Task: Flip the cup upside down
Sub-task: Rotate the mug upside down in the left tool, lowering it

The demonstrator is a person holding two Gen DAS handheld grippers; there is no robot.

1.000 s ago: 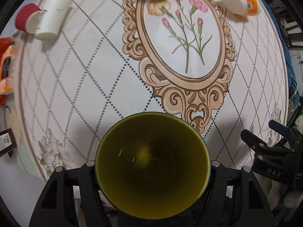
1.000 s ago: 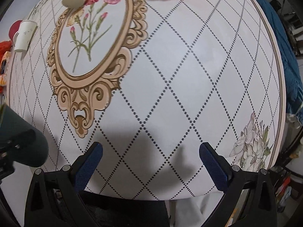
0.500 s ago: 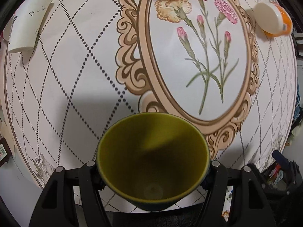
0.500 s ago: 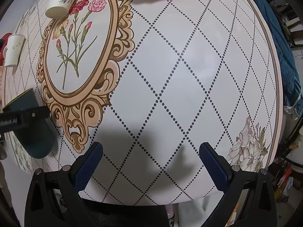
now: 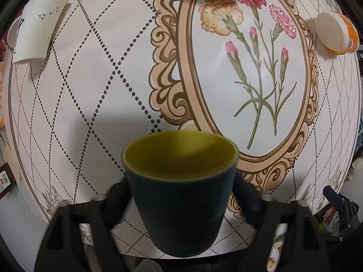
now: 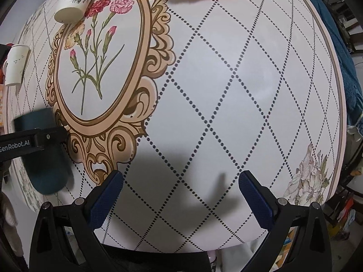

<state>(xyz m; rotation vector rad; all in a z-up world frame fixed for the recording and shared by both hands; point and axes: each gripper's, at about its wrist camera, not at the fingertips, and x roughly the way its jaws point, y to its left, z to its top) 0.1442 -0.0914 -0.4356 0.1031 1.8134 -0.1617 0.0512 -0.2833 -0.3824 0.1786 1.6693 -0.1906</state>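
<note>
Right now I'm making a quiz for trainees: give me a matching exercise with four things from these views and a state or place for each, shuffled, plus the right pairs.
Things:
1. green cup
2. bird-print paper cup
3. orange cup
4. right gripper

States:
A. open, holding nothing
B. lying on its side at the table's far right
C. held in the left gripper, tilted, mouth facing away
D. standing mouth-down at the table's far left

Pairs: 1-C, 2-D, 3-B, 4-A
</note>
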